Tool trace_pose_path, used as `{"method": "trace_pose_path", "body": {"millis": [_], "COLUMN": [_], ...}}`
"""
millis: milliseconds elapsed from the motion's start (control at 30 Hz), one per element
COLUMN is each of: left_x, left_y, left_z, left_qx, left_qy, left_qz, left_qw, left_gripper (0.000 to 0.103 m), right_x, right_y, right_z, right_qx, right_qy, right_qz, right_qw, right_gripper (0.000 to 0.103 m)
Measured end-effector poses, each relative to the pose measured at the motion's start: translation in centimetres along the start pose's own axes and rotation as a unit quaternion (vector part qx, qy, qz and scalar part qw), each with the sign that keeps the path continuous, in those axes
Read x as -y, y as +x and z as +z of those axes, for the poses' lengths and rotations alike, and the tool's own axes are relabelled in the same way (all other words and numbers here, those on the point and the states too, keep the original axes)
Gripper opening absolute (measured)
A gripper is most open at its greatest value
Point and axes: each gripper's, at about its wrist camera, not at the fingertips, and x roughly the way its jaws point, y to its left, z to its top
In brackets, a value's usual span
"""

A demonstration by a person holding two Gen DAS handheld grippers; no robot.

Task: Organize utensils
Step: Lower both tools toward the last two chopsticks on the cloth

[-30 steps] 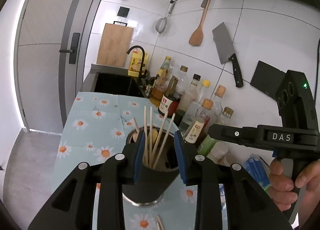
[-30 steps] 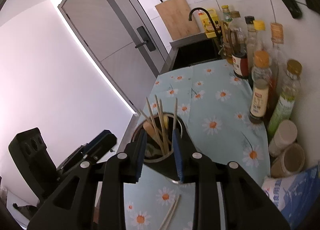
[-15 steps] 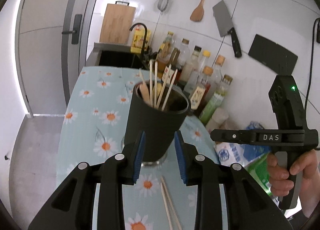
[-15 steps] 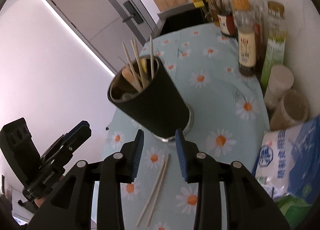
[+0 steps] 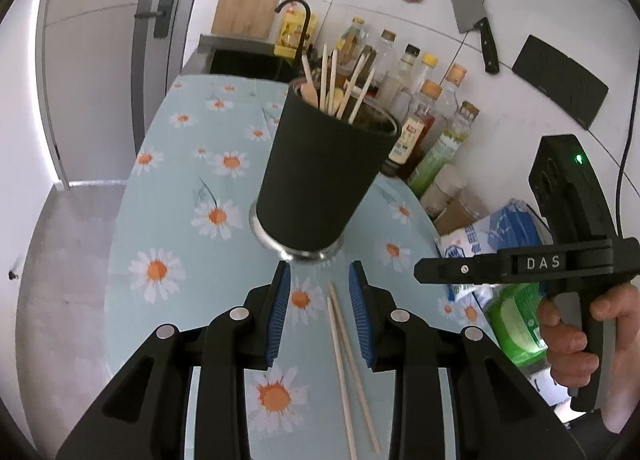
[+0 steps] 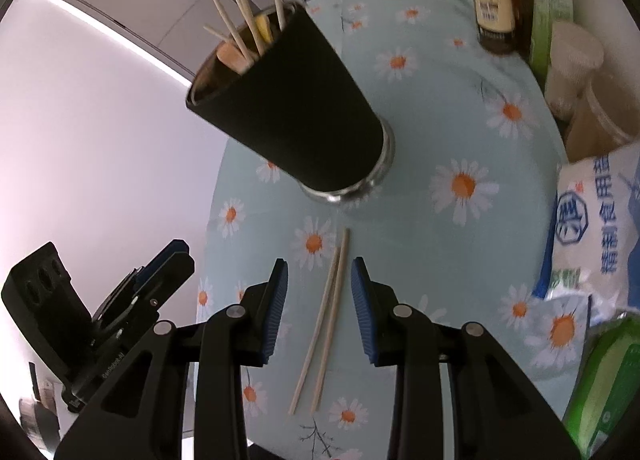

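A black utensil cup point(image 5: 320, 175) with several wooden chopsticks and a wooden spoon in it stands on the daisy-print counter point(image 5: 168, 195); it also shows in the right wrist view point(image 6: 288, 107). A loose pair of wooden chopsticks point(image 5: 348, 364) lies flat on the cloth in front of the cup, also seen in the right wrist view point(image 6: 324, 320). My left gripper point(image 5: 320, 292) is open and empty above the pair. My right gripper point(image 6: 319, 284) is open and empty, with the pair between its fingers in view. The right gripper's body point(image 5: 560, 260) shows to the right.
Sauce and oil bottles point(image 5: 420, 107) line the wall at the right. A salt bag point(image 6: 596, 219), paper cups point(image 6: 576, 59) and a green packet point(image 6: 608, 380) crowd the right side. A sink point(image 5: 248, 59) lies beyond the cloth. The counter's left edge drops to the floor.
Both grippers have pulled back and down from over the cup's mouth. The cup now stands farther ahead and the loose chopstick pair has come into view between the fingers.
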Motion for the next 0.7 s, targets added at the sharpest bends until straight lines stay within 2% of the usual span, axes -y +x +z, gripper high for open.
{"method": "trace_pose_path", "body": {"millis": [400,600,700], "left_x": [-1.4,-2.7,-3.3], "left_y": [1.4,1.4,1.3], "left_z": [-4.0,-5.0,-5.4], "left_qx": [-0.072,-0.084,-0.091], "left_qy": [-0.010,-0.022,-0.024], "left_qz": [-0.015,-0.027,-0.032], "left_qw": [0.9973,0.9959,0.9950], "left_gripper": [0.029,0.029,0.029], "right_x": [-0.6,-1.0,-1.4], "right_y": [4.9,7.0,8.1], "right_z": [-1.8,-2.0,-2.1], "right_qx": [-0.086,-0.112,-0.123], "right_qy": [0.034,0.049,0.048], "right_qz": [-0.037,-0.072,-0.088], "right_qw": [0.995,0.990,0.987], "right_gripper": [0.034,0.033,0.028]}}
